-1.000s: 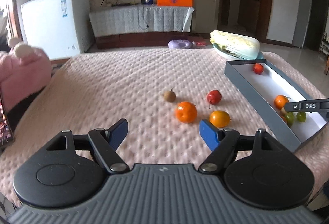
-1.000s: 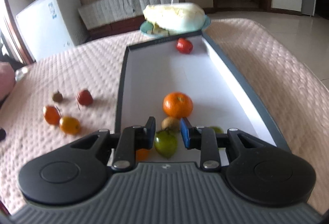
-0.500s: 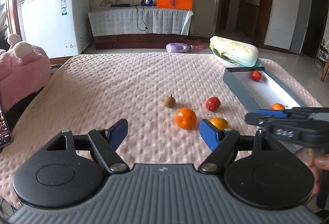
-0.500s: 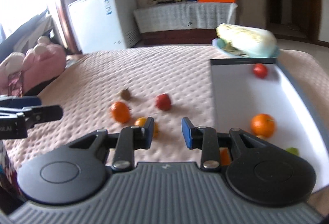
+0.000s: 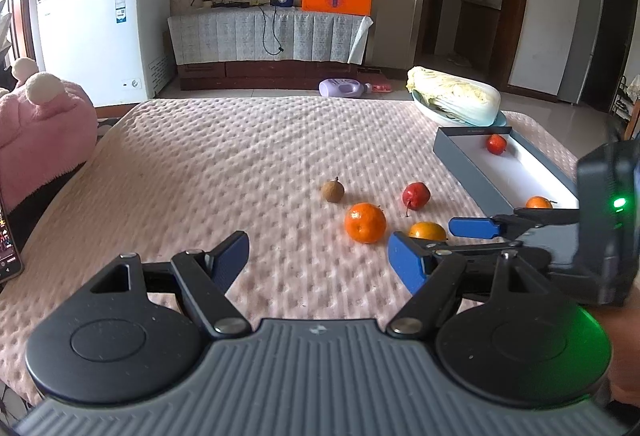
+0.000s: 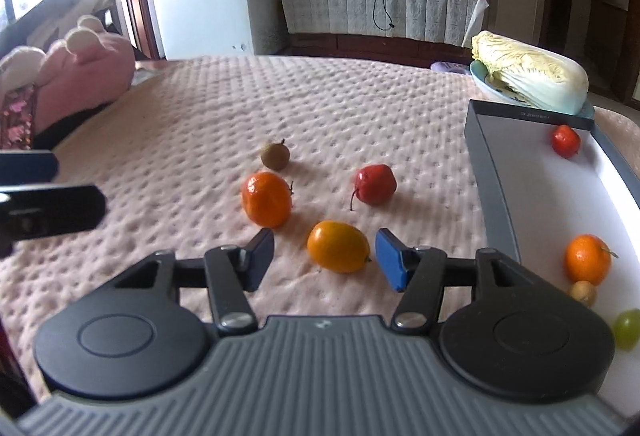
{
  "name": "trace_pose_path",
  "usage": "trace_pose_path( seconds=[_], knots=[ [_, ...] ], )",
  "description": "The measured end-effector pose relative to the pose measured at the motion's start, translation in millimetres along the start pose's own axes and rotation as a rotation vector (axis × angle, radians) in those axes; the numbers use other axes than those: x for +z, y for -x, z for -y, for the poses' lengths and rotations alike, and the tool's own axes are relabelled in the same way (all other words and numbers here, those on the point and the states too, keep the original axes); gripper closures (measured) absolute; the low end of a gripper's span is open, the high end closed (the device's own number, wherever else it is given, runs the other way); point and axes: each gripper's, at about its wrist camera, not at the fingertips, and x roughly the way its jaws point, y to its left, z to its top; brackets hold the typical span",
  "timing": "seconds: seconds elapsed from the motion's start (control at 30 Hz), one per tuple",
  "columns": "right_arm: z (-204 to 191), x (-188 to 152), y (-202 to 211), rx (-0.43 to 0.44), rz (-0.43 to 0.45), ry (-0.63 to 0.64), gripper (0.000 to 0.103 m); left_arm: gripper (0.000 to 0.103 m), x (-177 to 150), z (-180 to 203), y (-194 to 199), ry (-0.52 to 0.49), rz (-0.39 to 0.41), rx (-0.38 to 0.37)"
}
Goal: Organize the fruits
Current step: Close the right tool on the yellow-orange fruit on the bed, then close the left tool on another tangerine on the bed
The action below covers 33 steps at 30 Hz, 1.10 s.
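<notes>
Several fruits lie on the pink quilted cover: a yellow-orange fruit (image 6: 338, 246), an orange (image 6: 266, 199), a red fruit (image 6: 375, 184) and a small brown fruit (image 6: 275, 155). My right gripper (image 6: 324, 256) is open, its jaws on either side of the yellow-orange fruit without touching it. The grey box (image 6: 494, 196) at right holds a red fruit (image 6: 565, 141), an orange (image 6: 587, 259), a brown fruit (image 6: 583, 292) and a green grape (image 6: 626, 322). My left gripper (image 5: 316, 260) is open and empty, near the front of the cover; the orange (image 5: 365, 222) lies ahead of it.
A cabbage on a plate (image 6: 528, 74) stands behind the box. A pink plush toy (image 5: 40, 124) lies at the left edge, with a phone (image 5: 8, 248) near it. A white freezer (image 5: 100, 32) and a covered sideboard stand beyond the bed.
My right gripper left the box, swung left over the cover and opened around the yellow-orange fruit. My left gripper stayed open and pulled back slightly.
</notes>
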Motion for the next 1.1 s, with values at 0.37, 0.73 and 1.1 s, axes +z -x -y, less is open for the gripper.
trace_pose_path(
  seconds=[0.37, 0.73, 1.1],
  knots=[
    [1, 1, -10, 0.001, -0.063, -0.004, 0.063, 0.022, 4, 2, -13, -0.022, -0.006, 0.014],
    [10, -16, 33, 0.074, -0.123, 0.022, 0.063, 0.022, 14, 28, -56, -0.024, -0.064, -0.03],
    [38, -24, 51, 0.075, -0.131, -0.003, 0.063, 0.024, 12, 55, -129, -0.054, -0.136, 0.047]
  ],
)
